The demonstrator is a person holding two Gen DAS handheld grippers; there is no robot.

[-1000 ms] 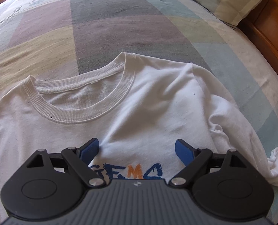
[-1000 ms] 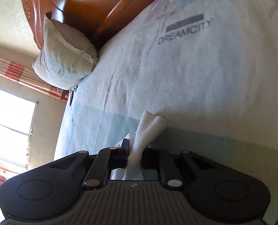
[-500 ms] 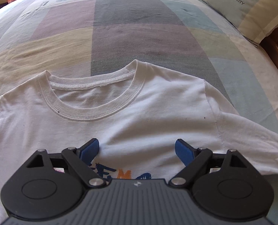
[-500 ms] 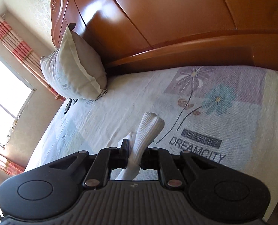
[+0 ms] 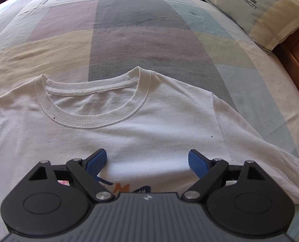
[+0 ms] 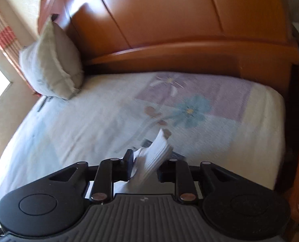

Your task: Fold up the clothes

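Your white T-shirt (image 5: 149, 137) lies flat on the bed (image 5: 145, 36), unfolded; left gripper (image 5: 147, 161) spread at 6 o'clock, right gripper (image 6: 145, 164) opening around the sleeve cuff (image 6: 155, 157).

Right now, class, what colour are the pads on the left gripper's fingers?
Blue, on black arms; the pads show best in the left wrist view.

Left wrist view looks steeply down, close over the shirt (image 5: 149, 133); right faces the headboard (image 6: 179, 20) across the bed (image 6: 78, 125).
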